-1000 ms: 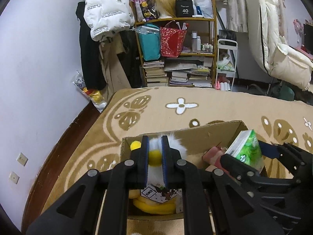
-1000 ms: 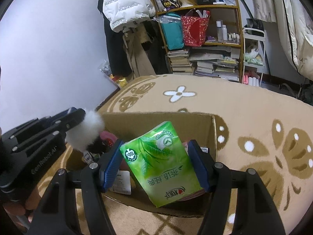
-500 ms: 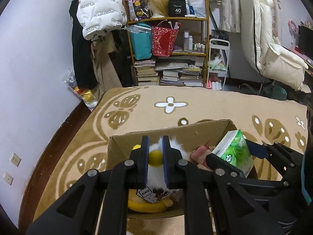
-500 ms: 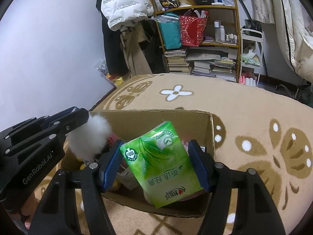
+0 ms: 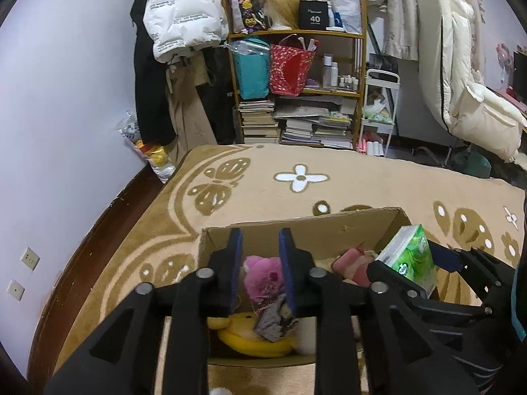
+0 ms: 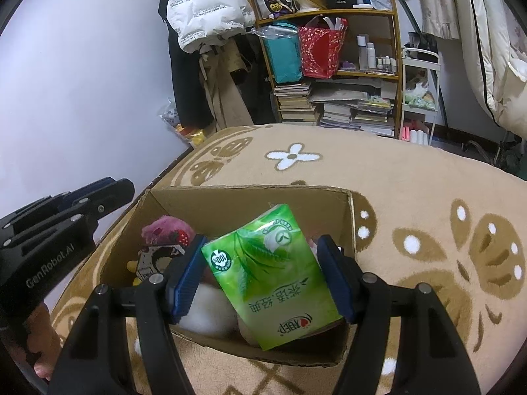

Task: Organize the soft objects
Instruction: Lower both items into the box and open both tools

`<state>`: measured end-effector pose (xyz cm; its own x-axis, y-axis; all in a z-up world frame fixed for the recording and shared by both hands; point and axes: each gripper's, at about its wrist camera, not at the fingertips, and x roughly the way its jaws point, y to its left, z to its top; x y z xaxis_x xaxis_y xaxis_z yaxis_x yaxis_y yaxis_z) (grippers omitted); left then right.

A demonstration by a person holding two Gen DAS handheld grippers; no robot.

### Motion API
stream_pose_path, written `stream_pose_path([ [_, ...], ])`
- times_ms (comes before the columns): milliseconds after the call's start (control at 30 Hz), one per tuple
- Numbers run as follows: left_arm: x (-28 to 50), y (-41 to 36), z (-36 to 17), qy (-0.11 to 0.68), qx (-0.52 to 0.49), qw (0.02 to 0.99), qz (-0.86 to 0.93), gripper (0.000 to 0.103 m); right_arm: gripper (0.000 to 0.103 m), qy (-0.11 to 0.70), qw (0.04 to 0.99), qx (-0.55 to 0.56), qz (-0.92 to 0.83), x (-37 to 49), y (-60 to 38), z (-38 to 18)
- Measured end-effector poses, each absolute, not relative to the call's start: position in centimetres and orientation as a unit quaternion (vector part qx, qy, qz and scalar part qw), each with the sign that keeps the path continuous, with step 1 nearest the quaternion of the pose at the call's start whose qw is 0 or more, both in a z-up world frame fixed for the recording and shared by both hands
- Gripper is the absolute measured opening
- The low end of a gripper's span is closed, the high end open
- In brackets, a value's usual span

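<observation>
Two grippers hang over the cardboard box (image 6: 184, 197): our right gripper (image 6: 263, 276) clamps the green tissue pack (image 6: 273, 273) above it for dropping in, while our left gripper (image 5: 260, 263) gapes empty above the pink plush (image 5: 263, 276) inside.

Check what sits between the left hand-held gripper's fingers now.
Nothing gripped: the left hand-held gripper is open over the cardboard box; the left wrist view shows only the pink plush lying below in the gap.

Both wrist views above cardboard box (image 5: 296, 227)
</observation>
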<state>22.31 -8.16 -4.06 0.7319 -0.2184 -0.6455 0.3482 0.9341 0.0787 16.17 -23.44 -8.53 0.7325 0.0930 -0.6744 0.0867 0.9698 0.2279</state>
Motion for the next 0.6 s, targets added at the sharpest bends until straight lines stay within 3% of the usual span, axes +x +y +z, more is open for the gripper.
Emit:
stream_pose_path([
  [67,22.4,-7.9,-3.9,0.328,0.096,0.929,-0.145,0.047,0.076,0.363,0.923,0.123,0.002,16.1,-23.5,-8.5],
  [133,22.2,-7.4,-3.5,0.32,0.094,0.933,-0.136,0.057,0.085,0.358,0.925,0.126,0.003,15.9,-23.5,-8.3],
  [300,22.1,-5.9,-3.0,0.321,0.081,0.936,-0.119,0.071,0.09,0.357,0.925,0.131,0.005,15.6,-23.7,-8.0],
  [433,22.0,-4.3,-2.8,0.321,0.079,0.939,-0.088,0.088,0.1,0.359,0.924,0.131,0.002,15.2,-23.7,-7.9],
  [600,21.0,-2.4,-2.1,0.313,0.063,0.945,-0.076,0.102,0.103,0.363,0.922,0.133,-0.001,14.8,-23.7,-7.6],
])
